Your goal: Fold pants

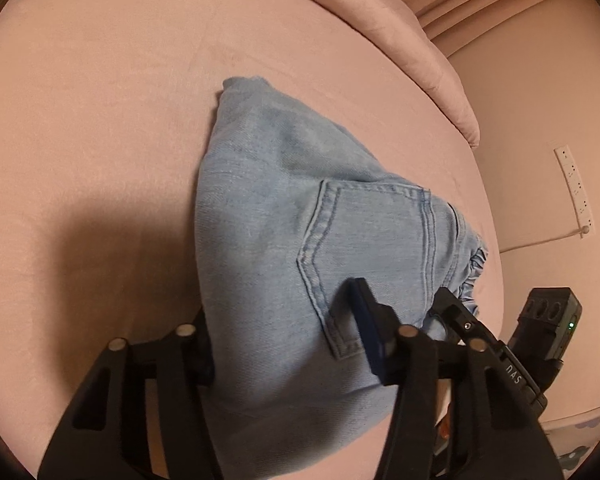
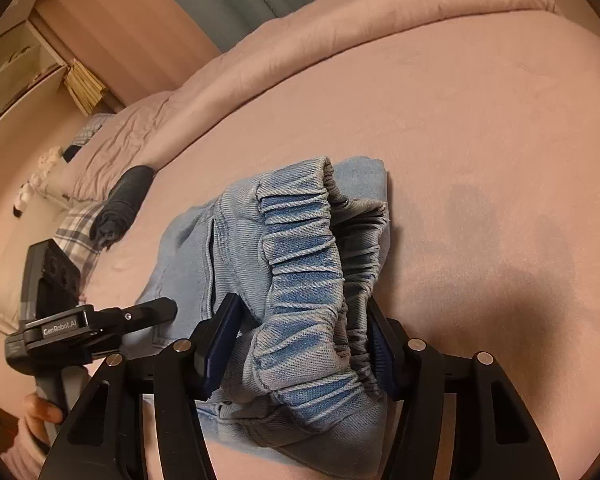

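The pants (image 1: 284, 216), light blue denim, lie in a folded bundle on a pink bed sheet (image 1: 100, 120), near the bed's near edge.

Left wrist view, L to R: the left gripper (image 1: 284, 340) straddles the near end of the bundle. Its left finger is mostly hidden behind the denim, so contact on that side can't be confirmed; the right finger (image 1: 370, 332), w/ a dark blue pad, lies against the cloth just beside the back pocket (image 1: 372, 248). Jaws look partly closed around the fabric, prob. pinching it. Further right, the right gripper (image 1: 476, 332) shows side-on at the gathered waistband, then a white power strip (image 1: 576, 192) against the wall.

Right wrist view, L to R: a shelf (image 2: 40, 60) at far left, a plaid cloth (image 2: 76, 236) and a dark rolled garment (image 2: 124, 200) on the bed, well apart from the jeans. A hand (image 2: 40, 412) holds the left gripper (image 2: 156, 312), whose tip meets the bundle's left side. The elastic waistband (image 2: 304, 280) sits bunched between the right gripper (image 2: 300, 344)'s fingers; both blue pads (image 2: 220, 344) press against the gathered denim, so those jaws are gripping the waistband at about half width. A folded pink duvet (image 2: 380, 8) runs along the far side.
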`<control>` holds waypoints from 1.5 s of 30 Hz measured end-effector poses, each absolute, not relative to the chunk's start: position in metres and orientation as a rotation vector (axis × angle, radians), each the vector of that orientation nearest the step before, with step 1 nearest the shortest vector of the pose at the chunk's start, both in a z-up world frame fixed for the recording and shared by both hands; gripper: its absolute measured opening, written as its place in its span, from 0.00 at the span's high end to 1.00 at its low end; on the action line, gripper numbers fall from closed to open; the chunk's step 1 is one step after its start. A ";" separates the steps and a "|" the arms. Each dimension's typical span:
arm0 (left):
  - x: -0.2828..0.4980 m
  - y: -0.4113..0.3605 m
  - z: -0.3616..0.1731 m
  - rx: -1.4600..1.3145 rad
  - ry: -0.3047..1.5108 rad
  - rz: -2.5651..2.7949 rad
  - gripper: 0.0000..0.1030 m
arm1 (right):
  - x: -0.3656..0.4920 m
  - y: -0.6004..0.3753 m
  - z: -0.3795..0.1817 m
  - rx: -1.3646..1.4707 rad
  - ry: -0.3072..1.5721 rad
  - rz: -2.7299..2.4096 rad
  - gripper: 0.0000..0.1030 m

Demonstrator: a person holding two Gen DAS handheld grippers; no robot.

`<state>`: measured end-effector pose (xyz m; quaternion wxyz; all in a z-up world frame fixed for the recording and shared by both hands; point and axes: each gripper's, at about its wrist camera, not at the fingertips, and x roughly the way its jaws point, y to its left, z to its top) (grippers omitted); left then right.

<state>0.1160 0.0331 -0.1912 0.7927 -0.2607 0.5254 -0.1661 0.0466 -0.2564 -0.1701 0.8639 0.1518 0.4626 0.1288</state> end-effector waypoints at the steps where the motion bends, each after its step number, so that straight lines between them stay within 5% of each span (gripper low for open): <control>1: 0.115 0.032 -0.187 -0.549 1.116 -0.358 0.61 | 0.046 -0.255 -0.169 0.312 0.965 0.263 0.44; 19: 0.114 0.018 -0.176 -0.457 1.054 -0.360 0.76 | 0.033 -0.239 -0.152 0.219 0.899 0.220 0.49; 45: 0.110 0.018 -0.163 -0.452 1.007 -0.380 0.76 | 0.034 -0.241 -0.145 0.207 0.881 0.252 0.51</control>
